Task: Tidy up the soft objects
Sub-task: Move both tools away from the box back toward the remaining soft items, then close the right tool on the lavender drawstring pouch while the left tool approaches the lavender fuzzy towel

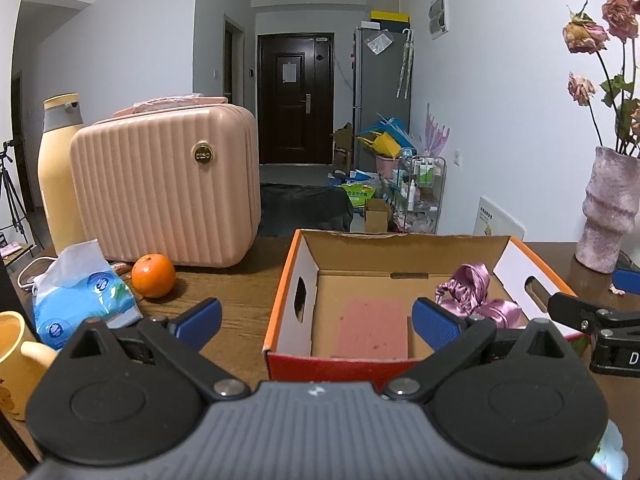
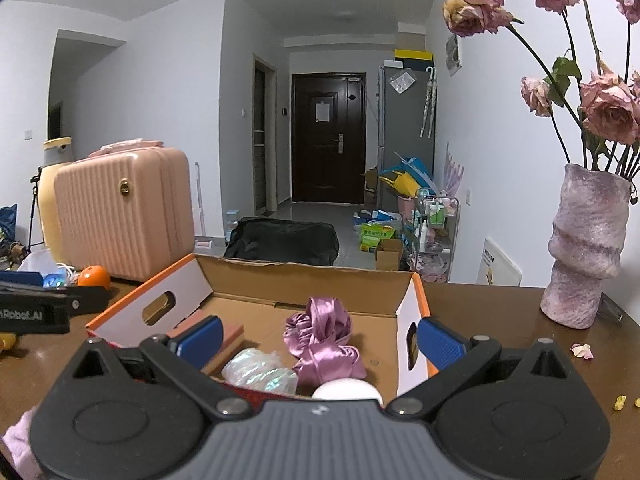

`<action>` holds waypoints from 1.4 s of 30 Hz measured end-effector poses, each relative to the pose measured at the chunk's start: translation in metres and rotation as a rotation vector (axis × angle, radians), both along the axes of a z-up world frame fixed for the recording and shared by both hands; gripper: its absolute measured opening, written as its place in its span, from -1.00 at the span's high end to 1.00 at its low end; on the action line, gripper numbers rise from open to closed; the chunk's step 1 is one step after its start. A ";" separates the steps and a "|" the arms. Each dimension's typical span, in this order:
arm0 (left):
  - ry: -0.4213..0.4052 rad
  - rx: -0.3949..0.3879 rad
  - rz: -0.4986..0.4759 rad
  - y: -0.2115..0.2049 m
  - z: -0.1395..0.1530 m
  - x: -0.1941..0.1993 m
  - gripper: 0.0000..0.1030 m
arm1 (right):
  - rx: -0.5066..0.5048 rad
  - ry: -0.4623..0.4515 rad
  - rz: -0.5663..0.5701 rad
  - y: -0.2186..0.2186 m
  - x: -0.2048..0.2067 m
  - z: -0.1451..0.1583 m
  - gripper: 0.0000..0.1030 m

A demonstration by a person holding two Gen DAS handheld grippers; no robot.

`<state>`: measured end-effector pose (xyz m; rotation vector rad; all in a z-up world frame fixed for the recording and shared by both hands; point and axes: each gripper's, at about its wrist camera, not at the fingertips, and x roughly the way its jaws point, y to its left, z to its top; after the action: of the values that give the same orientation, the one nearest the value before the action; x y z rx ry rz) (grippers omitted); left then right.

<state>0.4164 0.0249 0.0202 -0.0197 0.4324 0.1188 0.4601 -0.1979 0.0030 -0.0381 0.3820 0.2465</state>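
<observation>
The left gripper [image 1: 316,322] stood with its jaws spread wide and nothing between them, poised over the near wall of an open cardboard box [image 1: 394,240]. Its right blue pad [image 1: 436,326] hung inside the box; its left pad stood outside, over the wooden table [image 1: 236,304]. The right gripper [image 2: 318,340] was likewise released and empty, held above the same box from the other near corner.

Just beyond the right gripper, at the near edge of the box floor, lay a white round object [image 2: 346,390], partly hidden by the gripper body, and a shiny crinkled bundle [image 2: 260,372] beside it to the left. Slightly farther in, a purple satin cloth [image 2: 324,340] lay bunched on the box floor, touching both. Seen from the left gripper, this cloth sat ahead and to the right, against the right wall of the box. A pink flat pad [image 1: 374,330] lay on the box floor directly ahead of the left gripper.

Left of the left gripper stood a yellow mug [image 1: 16,356], then a blue tissue pack [image 1: 80,288], then an orange [image 1: 153,275], all on the table. Farther back to the left stood a pink ribbed case [image 1: 168,188] with a yellow bottle [image 1: 60,168] behind it. To the far right a purple vase [image 2: 588,248] held dried roses [image 2: 608,104]; loose petals [image 2: 582,350] lay on the table near the right gripper
</observation>
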 end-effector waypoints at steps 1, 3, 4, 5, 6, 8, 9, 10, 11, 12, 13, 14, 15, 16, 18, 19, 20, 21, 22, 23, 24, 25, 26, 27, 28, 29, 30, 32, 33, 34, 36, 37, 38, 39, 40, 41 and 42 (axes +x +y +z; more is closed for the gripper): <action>0.000 0.002 -0.001 0.000 0.000 -0.003 -1.00 | -0.002 -0.001 0.002 0.001 -0.003 0.000 -1.00; -0.002 0.004 -0.004 0.000 -0.001 -0.009 -1.00 | -0.005 -0.003 0.006 0.002 -0.008 0.000 -1.00; -0.005 0.003 -0.008 -0.001 -0.001 -0.012 -1.00 | -0.005 -0.004 0.008 0.002 -0.011 0.000 -1.00; -0.006 0.003 -0.010 -0.001 -0.001 -0.015 -1.00 | -0.006 -0.005 0.011 0.003 -0.014 0.000 -1.00; -0.007 0.004 -0.011 -0.001 -0.001 -0.018 -1.00 | -0.006 -0.007 0.014 0.003 -0.017 0.000 -1.00; -0.006 0.007 -0.013 -0.003 -0.003 -0.024 -1.00 | -0.006 -0.012 0.018 0.004 -0.023 0.000 -1.00; -0.004 0.007 -0.015 -0.004 -0.003 -0.027 -1.00 | -0.007 -0.014 0.020 0.004 -0.025 0.000 -1.00; -0.003 0.008 -0.018 -0.004 -0.004 -0.030 -1.00 | -0.007 -0.017 0.021 0.004 -0.028 -0.001 -1.00; -0.002 0.009 -0.020 -0.005 -0.005 -0.034 -1.00 | -0.007 -0.019 0.021 0.005 -0.032 -0.001 -1.00; -0.002 0.012 -0.023 -0.006 -0.006 -0.038 -1.00 | -0.005 -0.019 0.020 0.005 -0.035 -0.001 -1.00; -0.003 0.014 -0.024 -0.006 -0.006 -0.040 -1.00 | -0.003 -0.019 0.021 0.005 -0.037 -0.001 -1.00; -0.004 0.015 -0.025 -0.006 -0.006 -0.044 -1.00 | -0.003 -0.018 0.022 0.006 -0.041 -0.002 -1.00; -0.006 0.015 -0.027 -0.006 -0.007 -0.048 -1.00 | -0.004 -0.018 0.023 0.006 -0.044 -0.002 -1.00; -0.007 0.014 -0.028 -0.006 -0.007 -0.052 -1.00 | -0.006 -0.018 0.023 0.007 -0.047 -0.003 -1.00; -0.008 0.014 -0.029 -0.006 -0.009 -0.059 -1.00 | -0.007 -0.019 0.026 0.009 -0.054 -0.003 -1.00; -0.009 0.013 -0.031 -0.006 -0.009 -0.063 -1.00 | -0.006 -0.020 0.026 0.009 -0.058 -0.004 -1.00; -0.010 0.012 -0.033 -0.006 -0.009 -0.066 -1.00 | -0.005 -0.020 0.027 0.010 -0.062 -0.005 -1.00; -0.011 0.013 -0.035 -0.006 -0.010 -0.069 -1.00 | -0.003 -0.021 0.027 0.010 -0.066 -0.005 -1.00; -0.013 0.016 -0.035 -0.006 -0.010 -0.073 -1.00 | -0.001 -0.022 0.026 0.009 -0.070 -0.006 -1.00; -0.015 0.018 -0.036 -0.007 -0.010 -0.077 -1.00 | 0.002 -0.023 0.024 0.009 -0.074 -0.006 -1.00; -0.018 0.020 -0.038 -0.007 -0.011 -0.081 -1.00 | 0.004 -0.024 0.022 0.009 -0.077 -0.007 -1.00; -0.020 0.020 -0.038 -0.007 -0.011 -0.084 -1.00 | 0.005 -0.026 0.020 0.010 -0.081 -0.007 -1.00; -0.022 0.022 -0.038 -0.007 -0.012 -0.087 -1.00 | 0.007 -0.028 0.019 0.010 -0.085 -0.007 -1.00; -0.024 0.022 -0.038 -0.007 -0.012 -0.090 -1.00 | 0.007 -0.030 0.018 0.010 -0.089 -0.007 -1.00; -0.025 0.020 -0.042 -0.007 -0.013 -0.094 -1.00 | 0.005 -0.032 0.019 0.011 -0.092 -0.007 -1.00; -0.026 0.019 -0.045 -0.006 -0.013 -0.097 -1.00 | 0.002 -0.033 0.020 0.011 -0.096 -0.007 -1.00; -0.026 0.018 -0.046 -0.006 -0.014 -0.099 -1.00 | 0.000 -0.034 0.022 0.012 -0.099 -0.008 -1.00; -0.027 0.016 -0.052 -0.005 -0.015 -0.107 -1.00 | -0.004 -0.034 0.025 0.014 -0.106 -0.009 -1.00; -0.027 0.015 -0.054 -0.004 -0.016 -0.110 -1.00 | -0.006 -0.034 0.026 0.015 -0.108 -0.010 -1.00; -0.025 0.015 -0.056 -0.004 -0.016 -0.112 -1.00 | -0.009 -0.034 0.027 0.016 -0.112 -0.011 -1.00; -0.020 0.014 -0.059 -0.002 -0.019 -0.118 -1.00 | -0.014 -0.033 0.032 0.018 -0.118 -0.013 -1.00; -0.016 0.011 -0.059 0.000 -0.020 -0.121 -1.00 | -0.016 -0.032 0.035 0.019 -0.122 -0.015 -1.00; -0.012 0.007 -0.058 0.002 -0.021 -0.124 -1.00 | -0.018 -0.029 0.039 0.020 -0.125 -0.016 -1.00; -0.010 0.004 -0.059 0.003 -0.022 -0.127 -1.00 | -0.019 -0.027 0.040 0.021 -0.128 -0.017 -1.00; -0.009 0.000 -0.060 0.005 -0.023 -0.130 -1.00 | -0.019 -0.025 0.040 0.021 -0.131 -0.018 -1.00; -0.008 -0.002 -0.060 0.007 -0.024 -0.133 -1.00 | -0.019 -0.023 0.039 0.022 -0.134 -0.020 -1.00; -0.007 -0.004 -0.061 0.009 -0.025 -0.136 -1.00 | -0.018 -0.022 0.039 0.022 -0.137 -0.021 -1.00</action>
<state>0.2801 0.0336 -0.0044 -0.0105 0.4260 0.0583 0.3234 -0.1760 -0.0179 -0.0664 0.3620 0.2811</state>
